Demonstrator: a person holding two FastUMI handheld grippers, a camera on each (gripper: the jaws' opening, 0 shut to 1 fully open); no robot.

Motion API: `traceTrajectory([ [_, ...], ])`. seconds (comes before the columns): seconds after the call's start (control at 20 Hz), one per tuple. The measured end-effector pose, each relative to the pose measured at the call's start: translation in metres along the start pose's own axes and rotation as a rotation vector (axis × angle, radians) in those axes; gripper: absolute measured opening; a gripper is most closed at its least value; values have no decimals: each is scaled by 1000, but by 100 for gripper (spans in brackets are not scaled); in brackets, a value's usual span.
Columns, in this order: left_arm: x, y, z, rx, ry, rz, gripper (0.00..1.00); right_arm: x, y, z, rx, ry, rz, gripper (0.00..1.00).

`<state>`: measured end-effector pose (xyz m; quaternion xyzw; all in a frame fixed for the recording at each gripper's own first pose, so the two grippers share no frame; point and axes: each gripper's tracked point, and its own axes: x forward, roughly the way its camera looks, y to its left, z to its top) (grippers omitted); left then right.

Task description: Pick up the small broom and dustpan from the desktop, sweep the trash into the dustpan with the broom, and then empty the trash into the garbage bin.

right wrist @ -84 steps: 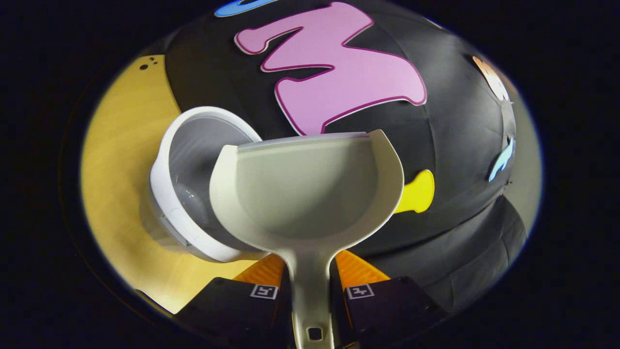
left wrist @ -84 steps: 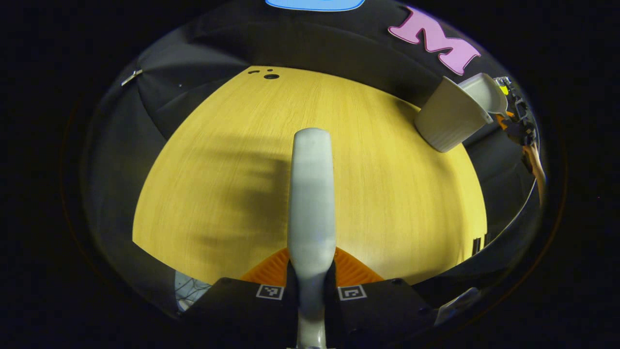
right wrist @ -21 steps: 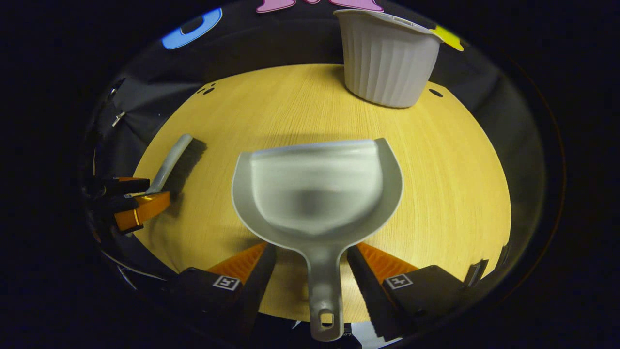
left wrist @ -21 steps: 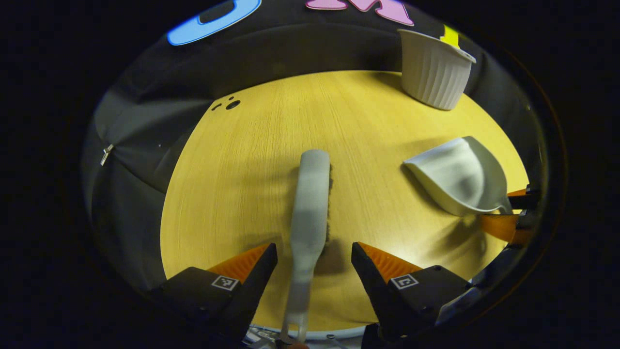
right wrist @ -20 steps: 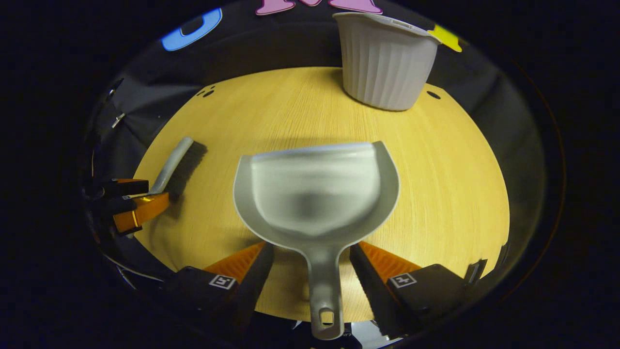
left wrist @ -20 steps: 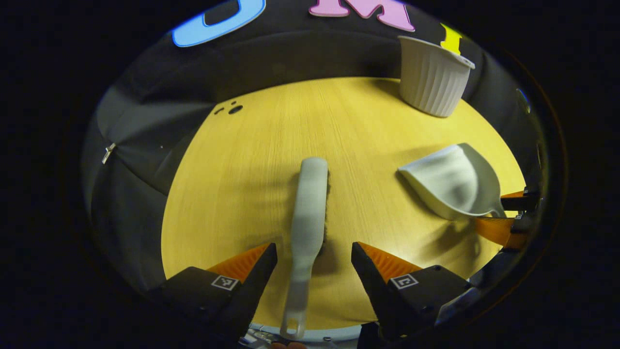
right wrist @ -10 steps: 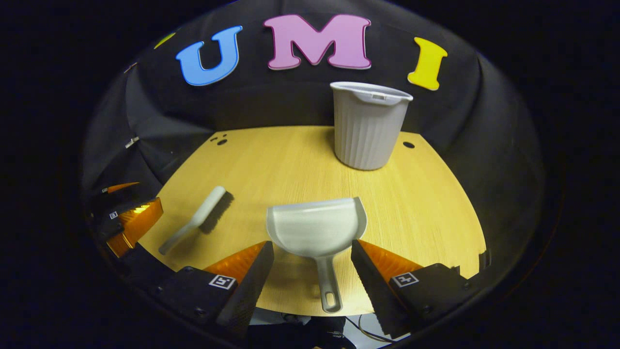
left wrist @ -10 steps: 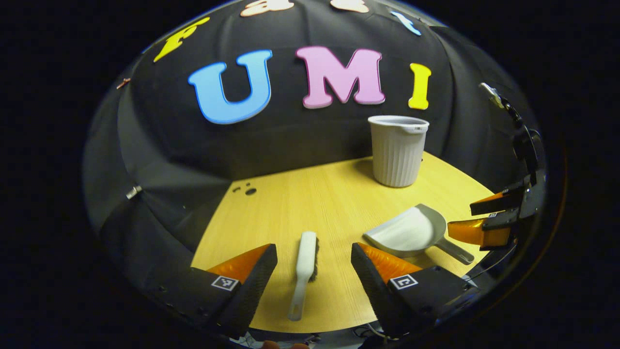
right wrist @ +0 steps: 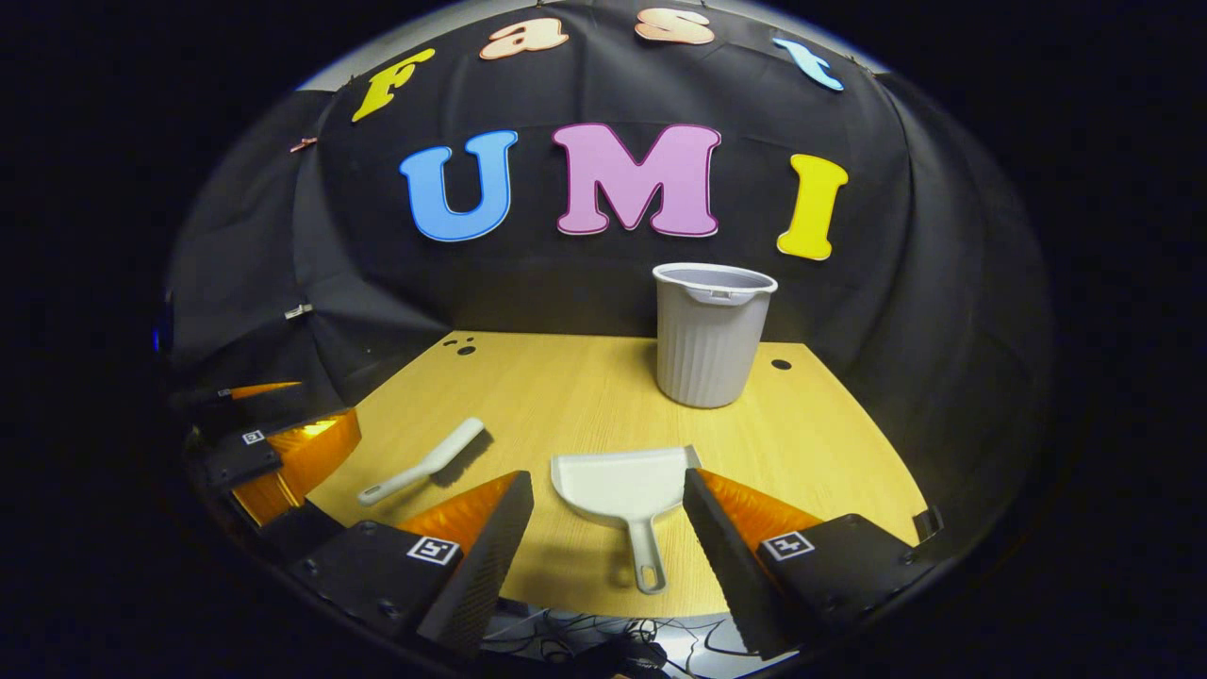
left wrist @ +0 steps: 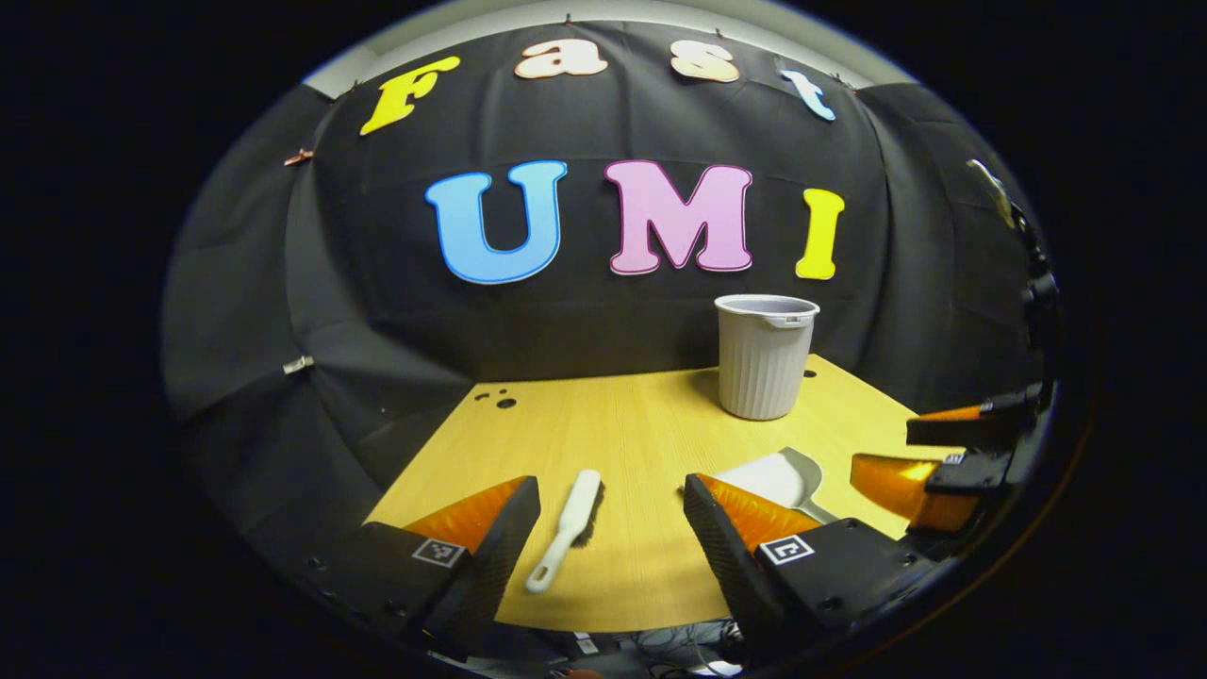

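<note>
The small white broom (left wrist: 566, 528) lies flat on the wooden desktop (left wrist: 641, 434), and it also shows as the broom (right wrist: 429, 462) in the right gripper view. The white dustpan (right wrist: 624, 490) rests to its right, handle toward the front edge; it shows partly hidden as the dustpan (left wrist: 778, 476) in the left gripper view. A ribbed grey garbage bin (right wrist: 710, 335) stands upright at the back right, seen too as the bin (left wrist: 762, 356). My left gripper (left wrist: 611, 495) hangs open, back from the broom. My right gripper (right wrist: 608, 490) is open, back from the dustpan.
The desktop's front edge (right wrist: 603, 604) runs just beyond the dustpan handle, with cables below it. Small round holes (right wrist: 781, 364) sit in the desk near the bin and at the back left. The black cloth wall closes the back and sides.
Both grippers have let go of broom and dustpan, opened, and pulled back and up from the desk. Broom and dustpan now lie on the desktop; the bin looks farther away.
</note>
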<state>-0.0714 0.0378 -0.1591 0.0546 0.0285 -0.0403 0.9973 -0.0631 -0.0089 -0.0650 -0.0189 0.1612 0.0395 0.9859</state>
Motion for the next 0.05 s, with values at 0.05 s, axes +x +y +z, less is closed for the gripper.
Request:
traceTrajectory([
  [0.05,-3,-5,-6,-22,14,-12,97,-3,-4,-8,-4,18,-4,100],
])
